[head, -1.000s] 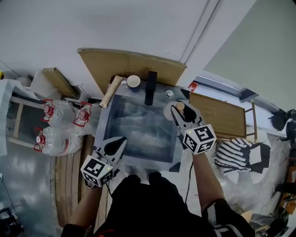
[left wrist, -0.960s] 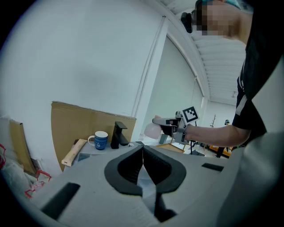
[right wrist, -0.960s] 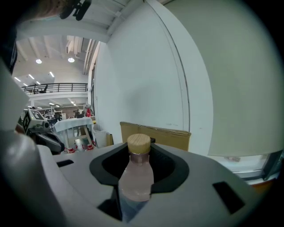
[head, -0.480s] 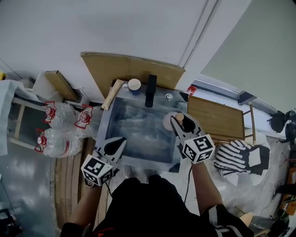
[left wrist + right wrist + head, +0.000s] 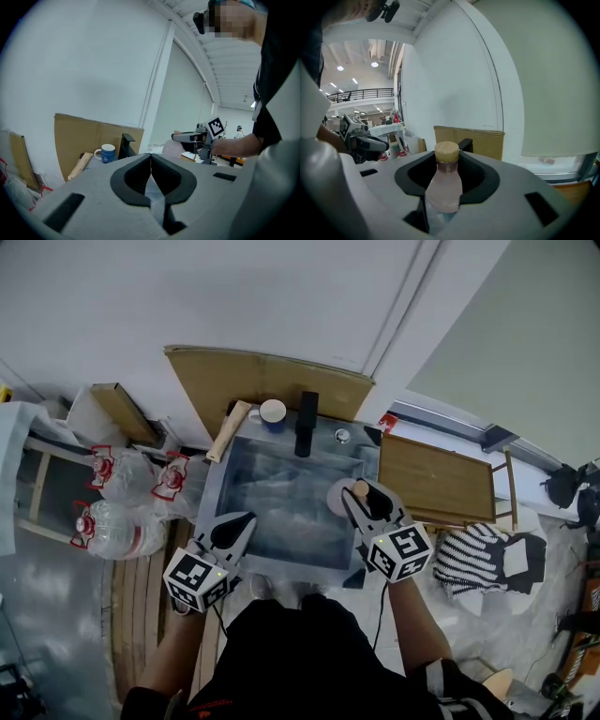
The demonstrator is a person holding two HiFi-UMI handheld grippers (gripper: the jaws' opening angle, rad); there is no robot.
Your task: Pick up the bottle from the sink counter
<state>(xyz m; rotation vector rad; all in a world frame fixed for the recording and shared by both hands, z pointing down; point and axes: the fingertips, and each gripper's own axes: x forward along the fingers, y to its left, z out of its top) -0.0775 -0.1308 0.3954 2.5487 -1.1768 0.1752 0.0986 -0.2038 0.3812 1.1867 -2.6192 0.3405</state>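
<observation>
In the head view my right gripper (image 5: pixel 364 495) is shut on a pale pink bottle (image 5: pixel 337 497) with a wooden cap, held over the right side of the steel sink (image 5: pixel 221 486). The right gripper view shows the bottle (image 5: pixel 444 185) upright between the dark pads, its cap level with the fingertips of that gripper (image 5: pixel 448 161). My left gripper (image 5: pixel 242 524) hovers at the sink's near left corner, its jaws closed together and empty. In the left gripper view its pads (image 5: pixel 151 157) meet, and the right gripper (image 5: pixel 192 137) with the bottle (image 5: pixel 171 149) shows beyond.
A black faucet (image 5: pixel 305 423), a blue-and-white mug (image 5: pixel 273 412) and a wooden stick (image 5: pixel 228 429) line the sink's far edge, with cardboard (image 5: pixel 262 381) against the wall. A wooden board (image 5: pixel 441 479) lies to the right. Large water jugs (image 5: pixel 112 521) sit on the left.
My right gripper has carried the bottle nearer to the person, down the head view along the sink's right side. The left gripper has stayed put.
</observation>
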